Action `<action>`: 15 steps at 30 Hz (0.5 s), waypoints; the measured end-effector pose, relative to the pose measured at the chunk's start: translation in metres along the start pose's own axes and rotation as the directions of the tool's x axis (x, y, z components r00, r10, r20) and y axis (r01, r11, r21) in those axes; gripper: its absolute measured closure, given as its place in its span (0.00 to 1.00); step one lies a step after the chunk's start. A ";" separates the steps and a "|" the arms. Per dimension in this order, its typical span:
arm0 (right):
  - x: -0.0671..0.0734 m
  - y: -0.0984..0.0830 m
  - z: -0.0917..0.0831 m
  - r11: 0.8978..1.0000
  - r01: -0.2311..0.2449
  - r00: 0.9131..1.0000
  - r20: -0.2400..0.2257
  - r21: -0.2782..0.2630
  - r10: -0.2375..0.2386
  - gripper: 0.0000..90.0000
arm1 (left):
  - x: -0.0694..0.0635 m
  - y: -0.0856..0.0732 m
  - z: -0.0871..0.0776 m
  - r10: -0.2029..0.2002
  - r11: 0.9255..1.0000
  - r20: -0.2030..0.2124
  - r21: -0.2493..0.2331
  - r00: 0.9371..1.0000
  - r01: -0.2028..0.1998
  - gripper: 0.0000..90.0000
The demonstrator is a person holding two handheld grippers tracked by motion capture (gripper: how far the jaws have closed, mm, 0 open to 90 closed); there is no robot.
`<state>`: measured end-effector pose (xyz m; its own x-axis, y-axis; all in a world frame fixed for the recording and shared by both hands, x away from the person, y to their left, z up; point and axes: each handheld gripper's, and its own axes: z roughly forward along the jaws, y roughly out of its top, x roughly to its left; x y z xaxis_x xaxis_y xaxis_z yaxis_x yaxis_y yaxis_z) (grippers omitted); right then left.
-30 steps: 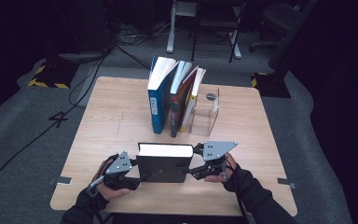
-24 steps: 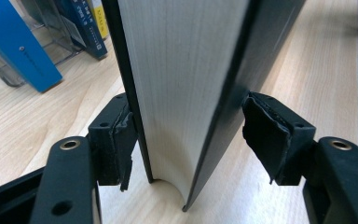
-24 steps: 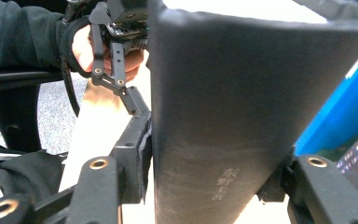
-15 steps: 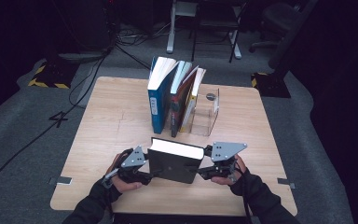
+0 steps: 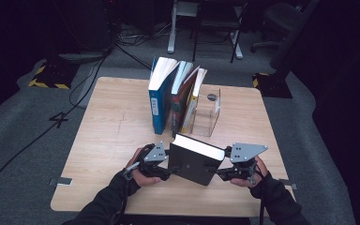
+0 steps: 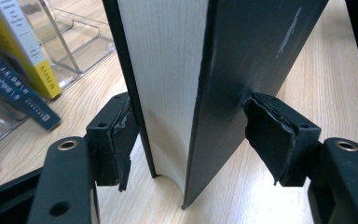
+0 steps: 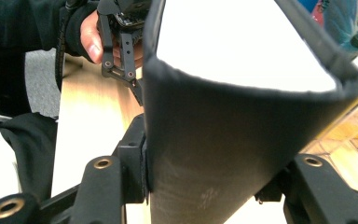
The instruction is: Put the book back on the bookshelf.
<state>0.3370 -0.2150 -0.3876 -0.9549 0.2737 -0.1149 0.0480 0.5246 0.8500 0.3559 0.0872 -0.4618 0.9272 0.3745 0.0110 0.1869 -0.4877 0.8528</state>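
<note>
The left gripper (image 6: 196,130) has its two black jaws on either side of the open page edge of the black book (image 5: 194,161), one torn pad against each cover. It pinches the book, though the jaws have just been easing apart. The right gripper (image 7: 205,177) takes the same book from the other end, by the spine. Its near pad presses into the cover and its far pad is mostly hidden behind the book, and these jaws have just been closing in. So there are two grippers, one in each of the person's hands, and one book between them.

The book stands on edge near the front of the table (image 5: 117,122), turned at an angle, with the white page block uppermost. I see no title on its plain black cover, only a pale scuff.

Behind it, close by, a row of books (image 5: 178,96) stands upright, leaning on each other. I count four: a large blue one, a light blue one, a dark reddish one and a yellow one, though they are packed tightly enough that I may be off by one. They lean against one clear plastic bookend (image 5: 208,110), which carries a single round dark sticker. The left gripper view shows lettering on the yellow and the dark blue spines, too small to read.

On the grey floor left of the table is a large number 4 (image 5: 58,119).
</note>
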 end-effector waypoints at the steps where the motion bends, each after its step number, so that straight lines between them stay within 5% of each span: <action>1: 0.000 0.001 -0.001 1.000 -0.001 1.000 0.004 0.002 0.001 0.55 | 0.000 0.000 0.001 0.002 1.000 -0.001 -0.002 1.000 -0.002 0.38; 15: -0.001 0.020 0.009 0.999 -0.046 0.999 0.008 -0.015 0.046 0.54 | -0.004 0.001 0.008 -0.015 1.000 -0.015 0.013 1.000 0.016 0.31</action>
<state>0.3419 -0.1970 -0.3749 -0.9495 0.3036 -0.0796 0.0874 0.4994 0.8620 0.3548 0.0784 -0.4652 0.9191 0.3941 0.0058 0.2057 -0.4922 0.8458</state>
